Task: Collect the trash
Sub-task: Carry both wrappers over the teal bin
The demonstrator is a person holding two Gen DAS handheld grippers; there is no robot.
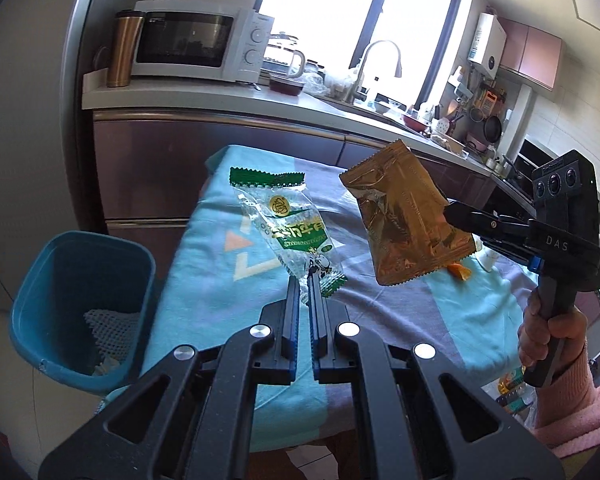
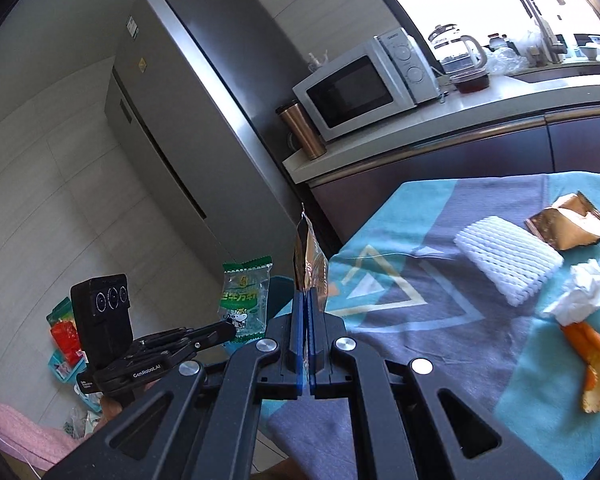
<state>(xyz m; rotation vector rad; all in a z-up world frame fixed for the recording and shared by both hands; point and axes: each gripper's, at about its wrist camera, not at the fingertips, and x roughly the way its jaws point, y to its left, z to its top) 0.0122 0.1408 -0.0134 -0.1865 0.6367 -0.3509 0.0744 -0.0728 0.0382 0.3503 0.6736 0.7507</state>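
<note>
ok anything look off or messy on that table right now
Yes, litter is scattered on the tablecloth: a crumpled tissue touching an orange peel, a torn-open gold wrapper, and a white foam net lying loose. Both grippers already hold wrappers above the table.

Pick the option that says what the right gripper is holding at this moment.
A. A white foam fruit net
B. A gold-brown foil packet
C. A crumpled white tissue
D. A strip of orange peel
B: the right gripper is shut on the gold-brown foil packet, held up above the table, while the foam net, the orange peel and the tissue lie on the cloth.
</note>
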